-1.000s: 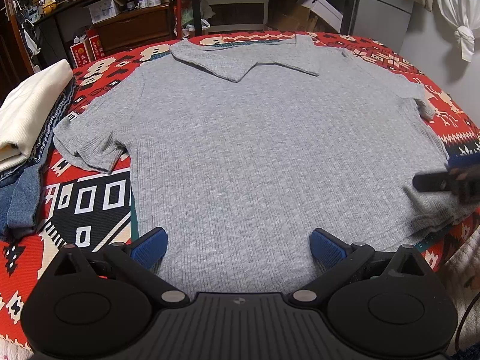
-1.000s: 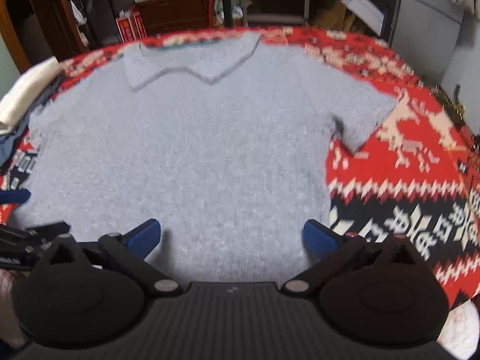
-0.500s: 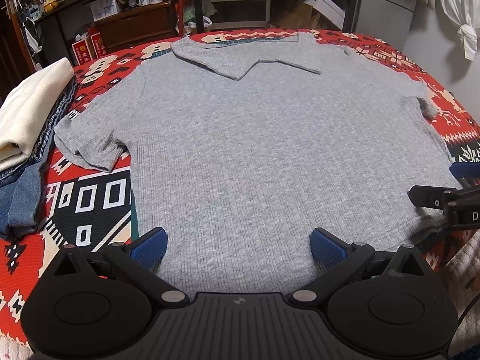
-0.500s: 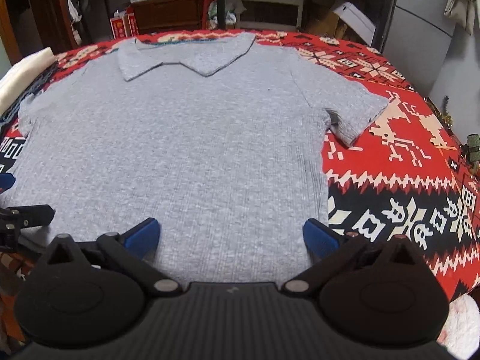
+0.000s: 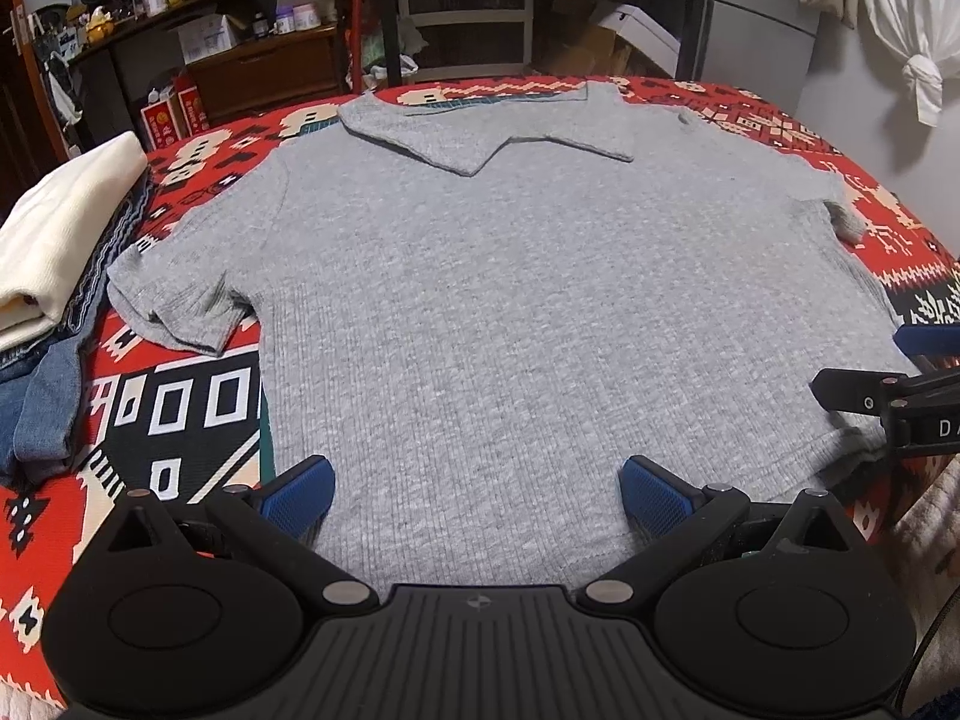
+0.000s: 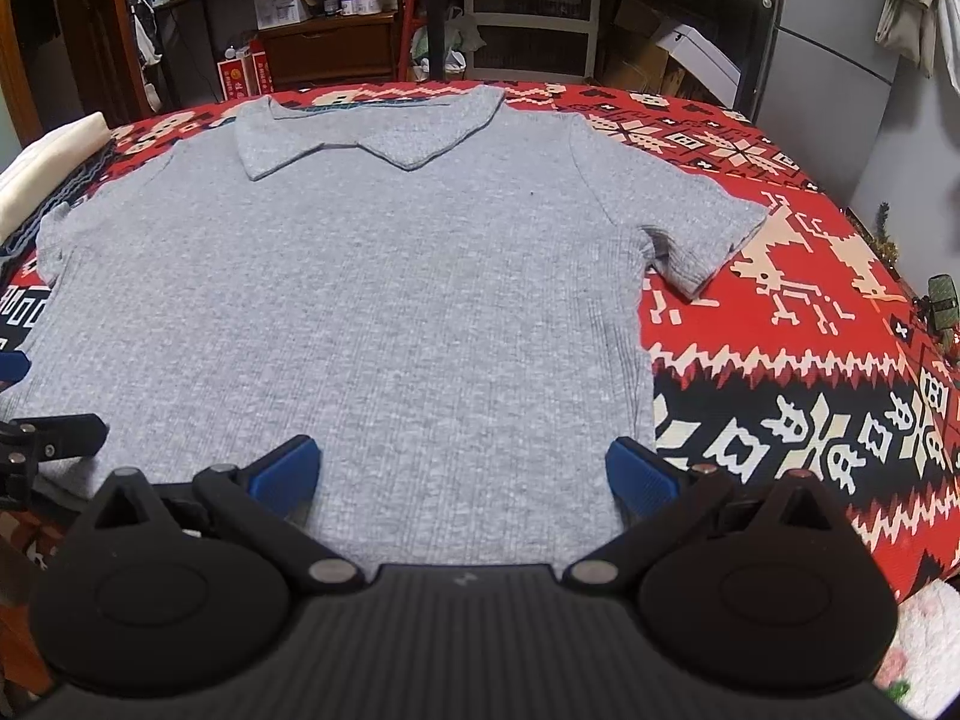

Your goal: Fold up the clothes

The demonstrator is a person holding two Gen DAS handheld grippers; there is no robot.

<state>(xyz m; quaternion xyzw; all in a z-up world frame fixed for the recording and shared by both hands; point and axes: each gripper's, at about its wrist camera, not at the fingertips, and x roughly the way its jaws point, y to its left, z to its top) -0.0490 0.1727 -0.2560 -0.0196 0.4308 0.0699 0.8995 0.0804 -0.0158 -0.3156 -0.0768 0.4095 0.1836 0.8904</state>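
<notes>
Shirt [image 5: 510, 312] lies flat and face up on the patterned blanket [image 6: 780, 360], collar at the far end, so the hem is easy to reach. Left tongs [image 5: 477, 483] and right tongs [image 6: 459, 471] both hang spread wide and empty over the hem. Compared with a second ago, the right ones have steadied and pulled back slightly.

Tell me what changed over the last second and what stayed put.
The right gripper, which reached over the shirt's right hem corner a second ago, has drawn back toward the edge. Nothing was grasped or released. The left gripper stays open at the hem; the shirt lies flat and unfolded, the folded clothes untouched.
</notes>
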